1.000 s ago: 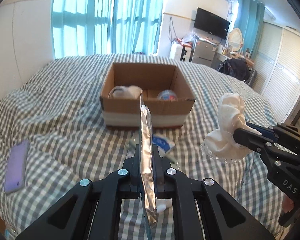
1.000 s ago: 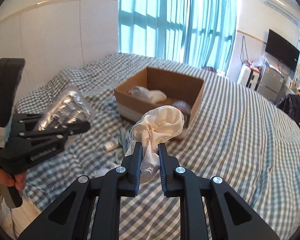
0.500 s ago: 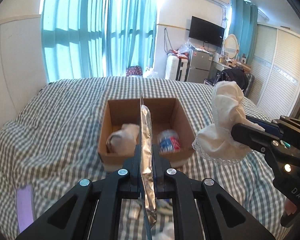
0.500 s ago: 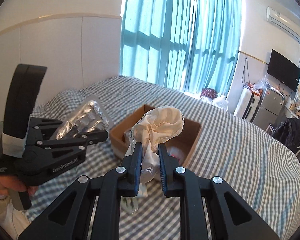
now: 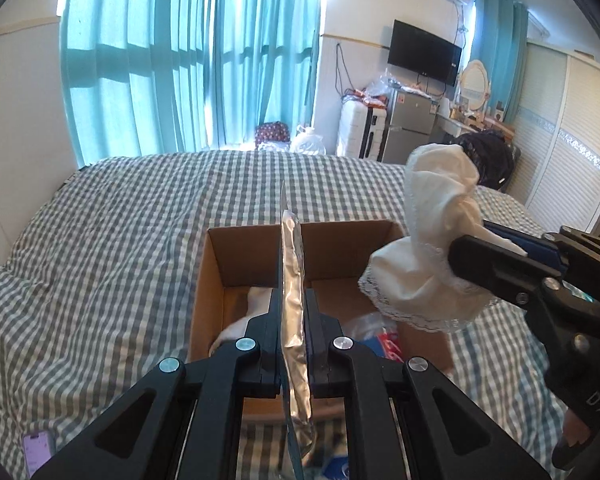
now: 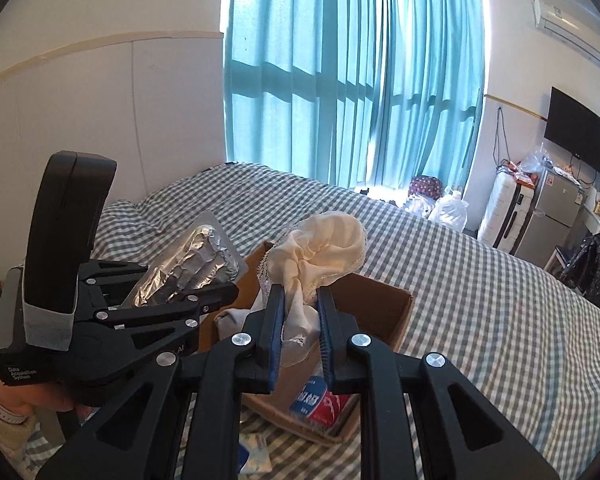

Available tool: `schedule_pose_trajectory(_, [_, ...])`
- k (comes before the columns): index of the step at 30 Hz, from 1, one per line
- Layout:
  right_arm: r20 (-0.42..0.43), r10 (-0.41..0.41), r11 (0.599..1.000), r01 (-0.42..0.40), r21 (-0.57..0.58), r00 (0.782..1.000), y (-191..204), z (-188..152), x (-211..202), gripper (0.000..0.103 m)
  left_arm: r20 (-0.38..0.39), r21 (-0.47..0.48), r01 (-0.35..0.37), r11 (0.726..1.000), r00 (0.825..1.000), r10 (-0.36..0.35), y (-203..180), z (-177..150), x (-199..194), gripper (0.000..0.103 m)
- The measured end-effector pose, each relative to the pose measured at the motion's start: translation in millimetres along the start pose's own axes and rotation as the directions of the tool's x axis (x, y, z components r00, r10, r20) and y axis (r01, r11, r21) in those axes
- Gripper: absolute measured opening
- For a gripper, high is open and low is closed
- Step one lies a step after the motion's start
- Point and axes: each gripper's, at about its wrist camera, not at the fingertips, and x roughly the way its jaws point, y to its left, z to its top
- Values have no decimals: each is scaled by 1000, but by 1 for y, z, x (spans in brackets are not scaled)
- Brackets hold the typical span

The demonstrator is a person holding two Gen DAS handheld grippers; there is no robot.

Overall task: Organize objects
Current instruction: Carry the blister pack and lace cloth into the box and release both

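Cardboard box [image 5: 380,248], open-topped, sits on the checked bedspread [image 5: 100,280] and is the evident destination. Left gripper [image 5: 292,312] is clamped on a foil blister pack [image 5: 294,280], held edge-on above the box's near wall. Right gripper [image 6: 300,312] is closed on a bunched white cloth [image 6: 320,248], which in the left view hangs at about 3 o'clock from the box, over its right rim. Already inside lie a pale rolled item [image 5: 256,304] and a red-and-blue packet [image 6: 320,396].

Technique, as a judgement: each load should be carried past the near wall and centred over free floor before release, the cloth lowered so its lace edge does not catch the rim, the flat pack tipped down so it lands flat.

Comparison of views: the right camera shows the blister pack's broad silver face [image 6: 196,264] and the hand [image 6: 28,396] below the left tool at 8 o'clock; the left camera shows only the pack's thin edge, but adds a purple phone [image 5: 38,450] at 7 o'clock.
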Motion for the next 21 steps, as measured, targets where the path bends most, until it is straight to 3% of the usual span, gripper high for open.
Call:
schedule_pose_trajectory(9, [-49,24,998,-21,66,998,-30,-6,71,15,-72,-15,5,1000,997,-6,5,-7,57,8])
schedule_pose_trajectory(21, [-152,43,991,-23,129,988,-53,-48,120,15,-168,-19,26,999,985,-29,-6,-30,97,8])
